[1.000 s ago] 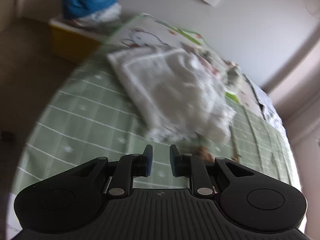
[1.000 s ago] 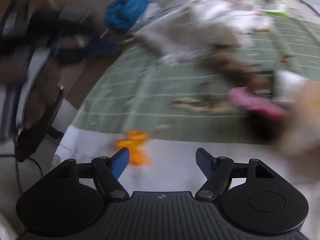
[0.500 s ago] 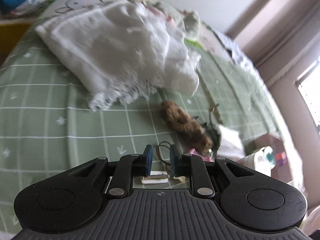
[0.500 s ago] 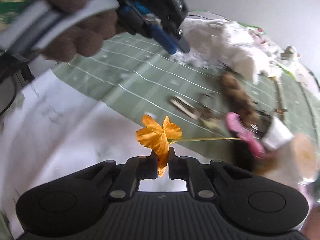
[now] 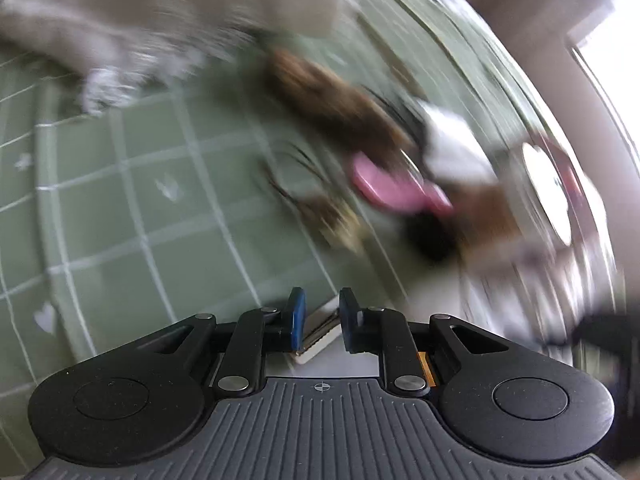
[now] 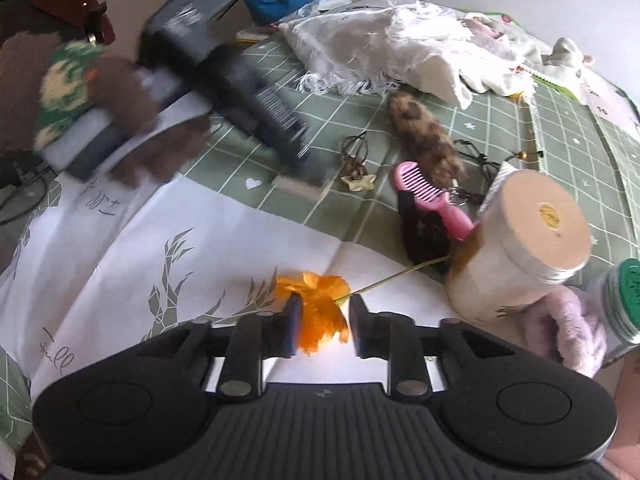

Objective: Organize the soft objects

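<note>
Your orange flower lies on the white printed sheet, its bloom sitting between the fingers of your right gripper and its thin stem running away toward the tan-lidded jar. That gripper's jaws have just been opening, and the pads now stand a little clear of the petals — so the flower is loose, not held. If you lift from here it will simply stay on the sheet; if you close carelessly you could crush the petals, or pinch only one and tear it. The stem's far end seems tucked near the jar, beside the pink comb and the dark furry piece, so a quick pull on the flower may snag there and tip the jar. Beyond the flower, on the green checked cover, lie the brown furry tail and the fringed white cloth. Your left gripper is blurred with motion, jaws nearly closed with only a narrow gap, and a flat pale object shows behind that gap — whether it is pinched you cannot tell. Swinging that hand so fast above the clutter risks knocking things about.
</note>
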### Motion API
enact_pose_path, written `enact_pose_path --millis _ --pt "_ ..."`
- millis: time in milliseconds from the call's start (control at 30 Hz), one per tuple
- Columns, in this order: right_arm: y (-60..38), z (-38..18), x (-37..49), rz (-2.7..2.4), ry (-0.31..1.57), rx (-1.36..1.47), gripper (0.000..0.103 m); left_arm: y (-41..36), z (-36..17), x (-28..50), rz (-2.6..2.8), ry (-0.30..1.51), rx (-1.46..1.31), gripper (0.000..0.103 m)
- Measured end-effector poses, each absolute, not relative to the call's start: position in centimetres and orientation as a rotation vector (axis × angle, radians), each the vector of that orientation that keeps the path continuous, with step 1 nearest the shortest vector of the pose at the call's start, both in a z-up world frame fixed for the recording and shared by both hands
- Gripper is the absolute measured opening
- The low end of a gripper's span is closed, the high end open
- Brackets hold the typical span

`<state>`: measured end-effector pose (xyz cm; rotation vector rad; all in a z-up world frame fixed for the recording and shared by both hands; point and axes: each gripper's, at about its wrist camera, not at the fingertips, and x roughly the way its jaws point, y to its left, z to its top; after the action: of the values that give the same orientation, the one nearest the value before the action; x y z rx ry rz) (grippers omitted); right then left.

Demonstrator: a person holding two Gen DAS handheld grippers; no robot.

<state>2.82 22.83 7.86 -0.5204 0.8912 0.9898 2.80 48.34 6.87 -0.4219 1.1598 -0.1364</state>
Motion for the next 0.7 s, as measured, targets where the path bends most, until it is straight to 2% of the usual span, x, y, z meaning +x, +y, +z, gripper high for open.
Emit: enact_pose_path --millis 100,167,400,467,533,700 --pt "22.1 8.2 2.8 0.97 0.895 -0.513 0.05 47.3 8.3 1.4 -0.174 1.147 -0.345 0.021" --pt "21.9 8.2 2.6 0.945 0.895 -0.513 0.054 46.5 9.1 1.0 -0.17 1.121 -0.246 0.021" --pt "21.8 8.3 1.2 0.935 0.889 -0.54 0.054 41.9 8.4 0.4 -0.325 1.175 0.107 0.021" --pt "21.8 8.4 1.0 0.942 0.885 -0.541 0.054 40.9 7.6 0.3 -0.365 1.21 0.175 0.026" --pt "21.7 8.5 0.9 0.939 0.882 -0.544 0.054 40.2 7.3 0.2 -0.36 1.204 0.264 0.026" --pt "21.3 8.7 1.2 0.92 0.878 -0.536 0.054 40.6 9.8 0.5 -0.374 1.147 0.194 0.026"
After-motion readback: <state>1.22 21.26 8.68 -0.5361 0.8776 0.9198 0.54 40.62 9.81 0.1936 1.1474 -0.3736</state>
